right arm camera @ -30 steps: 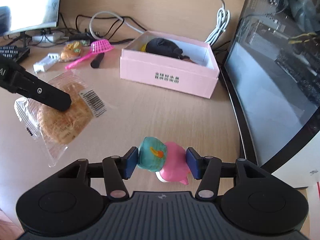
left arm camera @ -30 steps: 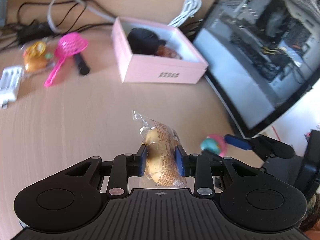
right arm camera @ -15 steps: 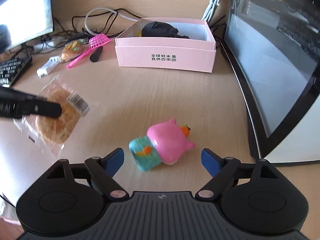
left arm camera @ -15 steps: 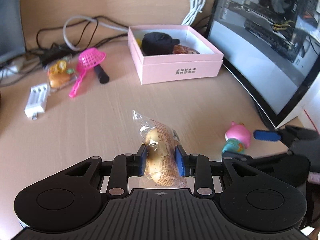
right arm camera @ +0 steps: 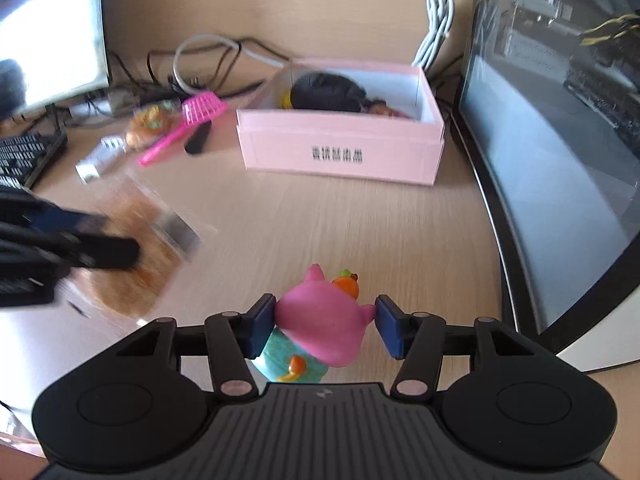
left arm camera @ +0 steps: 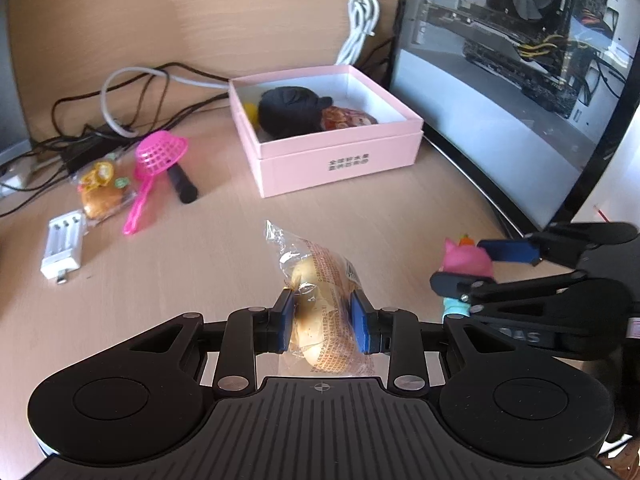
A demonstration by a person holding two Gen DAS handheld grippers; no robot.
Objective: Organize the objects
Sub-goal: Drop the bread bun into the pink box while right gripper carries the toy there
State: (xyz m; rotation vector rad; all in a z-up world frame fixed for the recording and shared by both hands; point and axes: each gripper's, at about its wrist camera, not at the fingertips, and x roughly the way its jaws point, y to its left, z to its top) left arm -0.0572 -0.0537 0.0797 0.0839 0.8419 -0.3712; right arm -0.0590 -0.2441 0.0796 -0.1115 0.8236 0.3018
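A wrapped bun (left arm camera: 320,312) sits clenched between the blue fingers (left arm camera: 285,320) of the left gripper (left arm camera: 322,322) above the table (left arm camera: 200,248), and a pink and teal toy (right arm camera: 320,320) is pinched between the fingers (right arm camera: 262,322) of the right gripper (right arm camera: 324,328) just beside it. Farther back stands an open pink box (left arm camera: 336,156) holding a black bundle (left arm camera: 292,110). Left of the box lie a pink scoop (left arm camera: 154,168), a second wrapped snack (left arm camera: 102,196) and a white charger (left arm camera: 64,248).

bread packet (right arm camera: 132,264): motion-blurred | yellow item (left arm camera: 251,111): mostly hidden behind black bundle (left arm camera: 290,110)
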